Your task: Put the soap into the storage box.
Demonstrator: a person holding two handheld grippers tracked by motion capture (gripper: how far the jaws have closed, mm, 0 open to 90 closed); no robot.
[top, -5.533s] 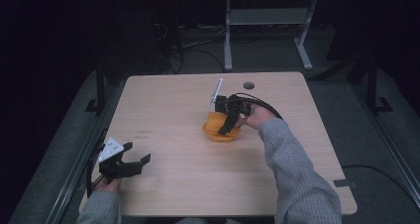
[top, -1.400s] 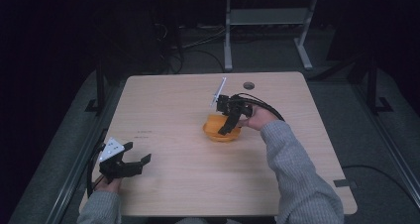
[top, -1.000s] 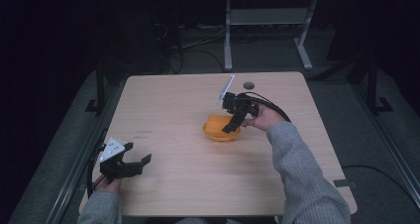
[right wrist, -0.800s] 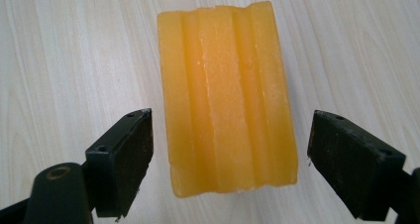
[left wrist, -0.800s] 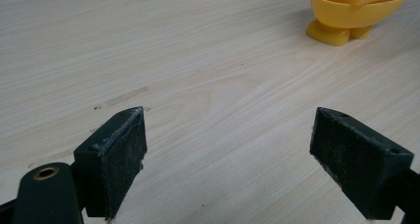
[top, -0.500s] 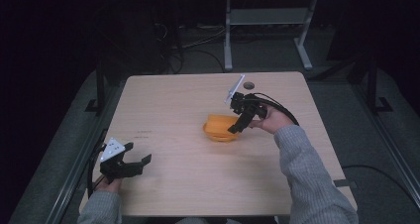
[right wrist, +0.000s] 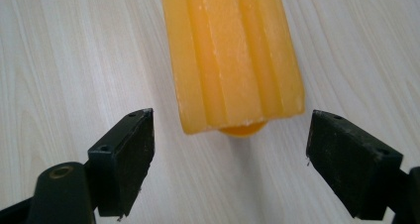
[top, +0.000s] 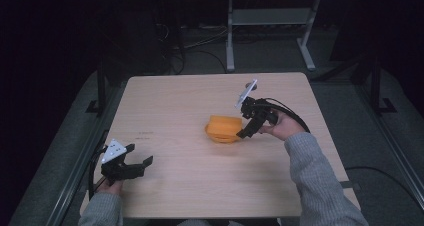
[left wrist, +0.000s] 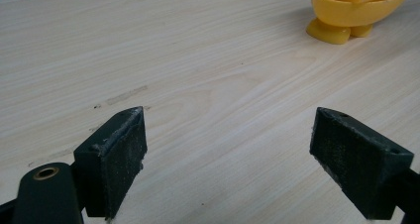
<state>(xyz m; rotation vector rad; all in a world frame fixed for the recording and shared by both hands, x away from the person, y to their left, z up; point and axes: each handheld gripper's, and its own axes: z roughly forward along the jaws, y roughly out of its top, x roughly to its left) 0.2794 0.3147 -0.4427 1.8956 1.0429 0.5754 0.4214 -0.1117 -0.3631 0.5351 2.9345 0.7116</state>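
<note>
An orange ridged slab lies across an orange bowl near the middle of the wooden table. In the right gripper view the slab runs away from me, its near end between and just beyond the wide-apart jaws. My right gripper is open at the slab's right end, holding nothing. My left gripper rests open at the table's front left, far from the bowl. The left gripper view has the bowl at the top right.
A small dark round spot marks the table's far edge behind the right gripper. A metal stand and cables lie on the dark floor beyond the table. A faint scuff marks the wood ahead of the left gripper.
My right gripper has drawn back to the right, off the bowl, and now sits at the slab's right end with its jaws apart. The left gripper has stayed put.
</note>
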